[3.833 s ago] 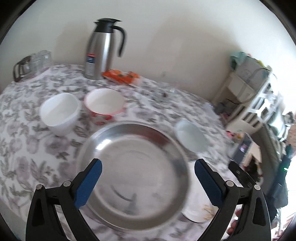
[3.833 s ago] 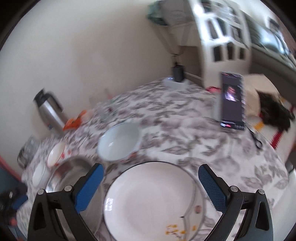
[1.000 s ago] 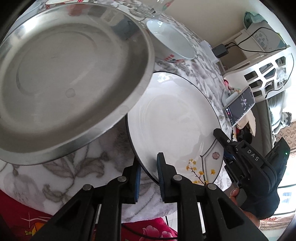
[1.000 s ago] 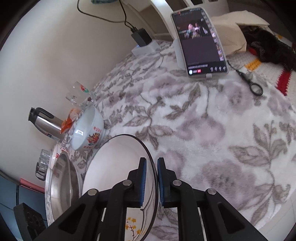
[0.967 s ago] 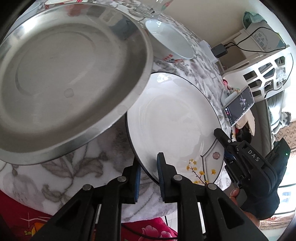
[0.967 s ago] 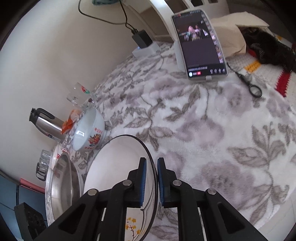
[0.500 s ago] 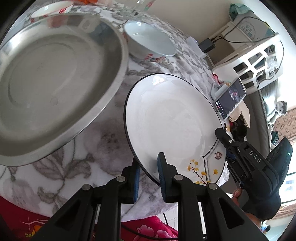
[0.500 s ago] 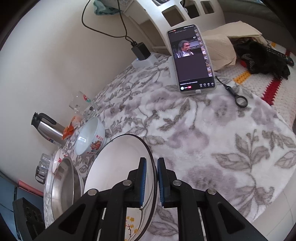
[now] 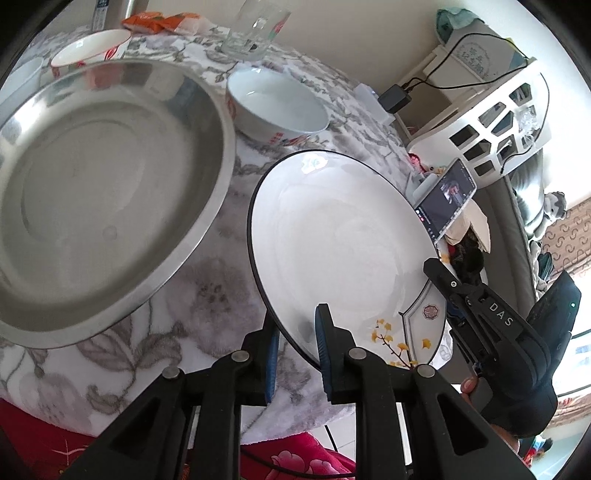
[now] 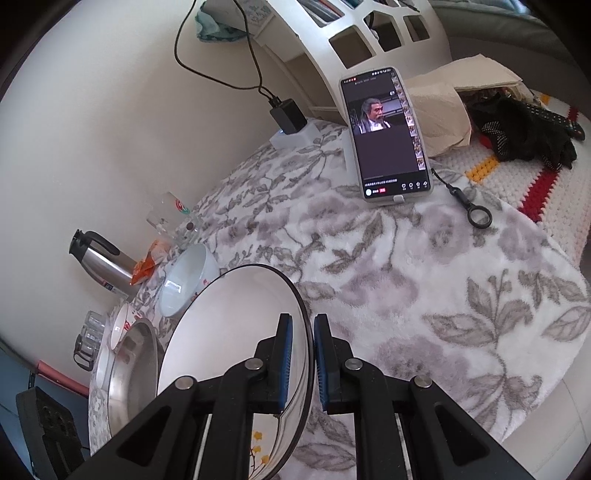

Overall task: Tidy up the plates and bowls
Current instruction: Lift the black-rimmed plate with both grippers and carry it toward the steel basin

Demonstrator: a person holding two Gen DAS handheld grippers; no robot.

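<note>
A white plate (image 9: 343,236) with a black rim and a yellow flower print is tilted above the flowered tablecloth. My left gripper (image 9: 295,332) is shut on its near rim. My right gripper (image 10: 303,332) is shut on the rim at the other side, one blue pad (image 10: 286,354) inside the plate and one outside. A large steel plate (image 9: 110,184) lies on the table to the left, apart from the white plate. Behind them stand a white bowl (image 9: 277,107) with red marks and a red-patterned bowl (image 9: 88,51).
A phone (image 10: 388,136) leans on a stand at the table's far right, with a charger (image 10: 288,118) and cable behind it. A drinking glass (image 9: 255,33), a steel thermos (image 10: 99,258) and orange packets (image 9: 162,20) sit at the back. The table edge (image 9: 221,413) is near.
The white plate, which lay under the steel plate's edge, now stands apart from it and is raised and tilted. Both grippers have kept hold of its rim.
</note>
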